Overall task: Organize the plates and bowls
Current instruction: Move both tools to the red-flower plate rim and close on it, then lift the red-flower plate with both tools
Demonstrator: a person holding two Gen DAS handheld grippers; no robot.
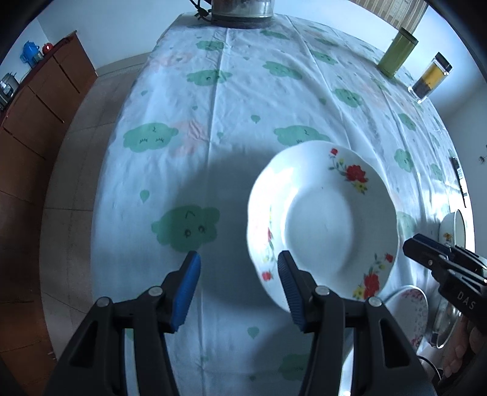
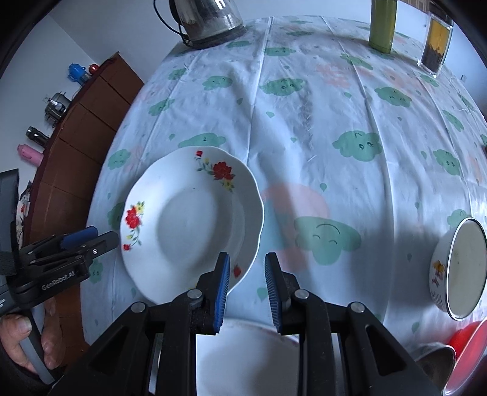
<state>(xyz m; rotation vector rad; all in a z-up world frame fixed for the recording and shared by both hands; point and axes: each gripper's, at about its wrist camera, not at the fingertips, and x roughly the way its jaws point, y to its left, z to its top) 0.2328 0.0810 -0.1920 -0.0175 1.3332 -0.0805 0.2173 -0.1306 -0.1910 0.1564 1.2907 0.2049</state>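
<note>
A white plate (image 1: 325,219) with red flowers lies on the cloud-print tablecloth (image 1: 228,91). My left gripper (image 1: 239,262) hovers just left of it, open, with only cloth between its blue pads (image 1: 190,283). In the right wrist view the plate (image 2: 188,225) sits at centre left. My right gripper (image 2: 247,262) is above its near right rim with a narrow gap. The rim shows beside the left pad and bare cloth beside the right one, so nothing is pinched. A flowered bowl (image 2: 456,268) stands at the right. A pink-patterned plate (image 1: 411,307) lies under the right gripper (image 1: 441,262).
A glass kettle (image 2: 207,21), a green canister (image 2: 382,27) and a clear jar (image 2: 435,42) stand along the far edge. A red dish (image 2: 465,350) and a metal bowl (image 2: 435,362) sit near right. A wooden cabinet (image 1: 39,100) runs along the left, beyond the table.
</note>
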